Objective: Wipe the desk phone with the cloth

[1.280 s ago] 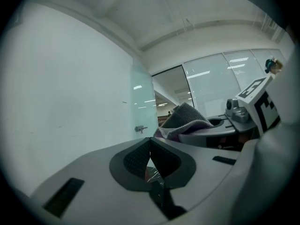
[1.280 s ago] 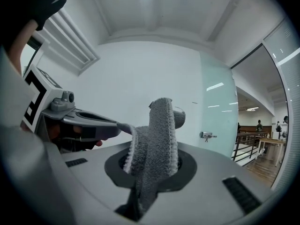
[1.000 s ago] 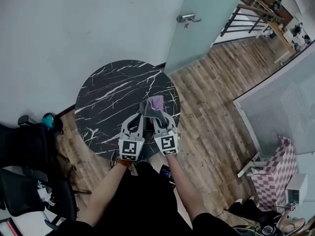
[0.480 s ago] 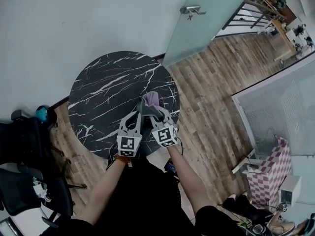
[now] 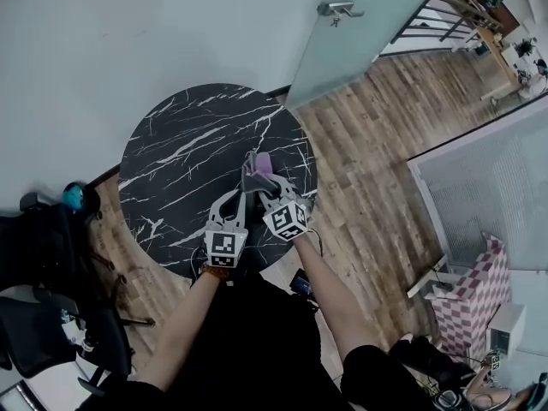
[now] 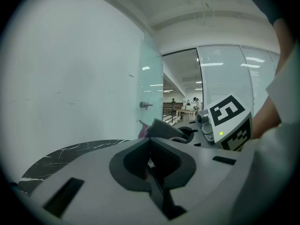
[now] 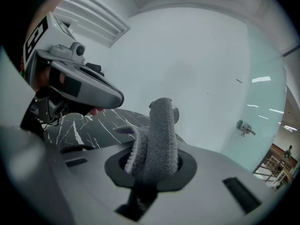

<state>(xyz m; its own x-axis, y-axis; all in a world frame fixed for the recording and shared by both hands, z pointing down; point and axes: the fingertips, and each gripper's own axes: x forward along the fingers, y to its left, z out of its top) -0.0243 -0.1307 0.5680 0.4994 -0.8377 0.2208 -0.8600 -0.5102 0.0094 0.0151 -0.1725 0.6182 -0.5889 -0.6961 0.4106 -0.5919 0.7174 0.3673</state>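
Note:
No desk phone shows in any view. Over the near right part of the round black marble table (image 5: 171, 157), my right gripper (image 5: 257, 182) is shut on a grey and purple cloth (image 5: 259, 163). In the right gripper view the cloth (image 7: 157, 139) stands up as a folded grey strip from between the jaws. My left gripper (image 5: 242, 193) hangs close on its left, its jaws shut with nothing seen in them. The left gripper view shows my left gripper (image 6: 150, 165) with its jaws together, and the cloth (image 6: 161, 128) just beyond it.
Black office chairs (image 5: 38, 255) and a teal object (image 5: 73, 197) stand left of the table. A glass door with a metal handle (image 5: 338, 8) is behind it at the right. Wood floor (image 5: 368, 178) runs to the right, toward a checkered seat (image 5: 475, 302).
Both grippers have moved a little farther over the table. The right gripper has turned toward the left one, still holding the cloth.

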